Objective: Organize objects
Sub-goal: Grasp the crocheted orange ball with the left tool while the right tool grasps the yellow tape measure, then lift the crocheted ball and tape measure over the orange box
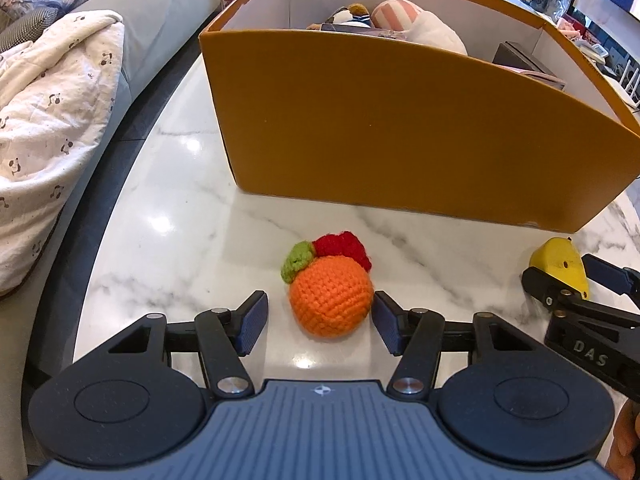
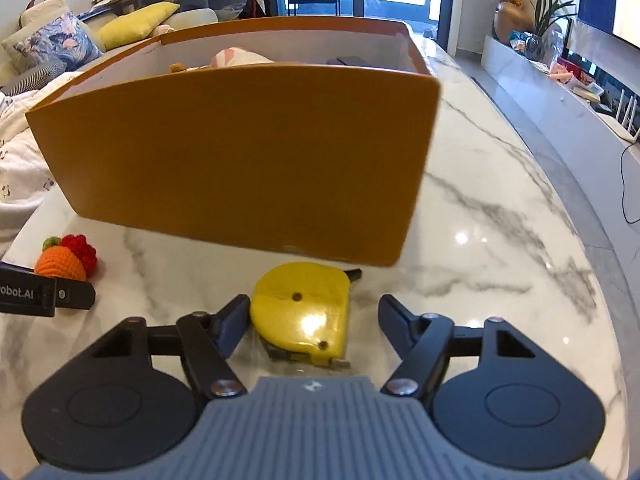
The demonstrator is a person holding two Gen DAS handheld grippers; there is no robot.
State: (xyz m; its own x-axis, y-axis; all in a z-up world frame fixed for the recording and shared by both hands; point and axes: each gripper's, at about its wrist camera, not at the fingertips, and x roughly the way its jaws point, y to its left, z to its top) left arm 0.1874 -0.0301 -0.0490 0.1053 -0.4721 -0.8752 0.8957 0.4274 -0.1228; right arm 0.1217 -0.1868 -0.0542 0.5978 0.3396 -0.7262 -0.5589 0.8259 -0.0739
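A crocheted orange fruit [image 1: 330,300] with a green leaf and a red berry lies on the marble table [image 1: 180,200], in front of an orange cardboard box [image 1: 400,120]. My left gripper [image 1: 320,320] stands open around the fruit; its right pad is at the fruit's side and the left pad is apart from it. A yellow tape measure [image 2: 304,312] lies between the fingers of my right gripper [image 2: 312,324], which is open; the left finger is against the case and the right finger is clear of it. The box [image 2: 240,160] holds plush toys [image 1: 404,16] and a dark item.
A sofa with a white patterned blanket [image 1: 52,120] and cushions runs along the table's left edge. A low cabinet with a plant [image 2: 540,12] and clutter stands at the far right. Bare marble [image 2: 500,220] lies right of the box.
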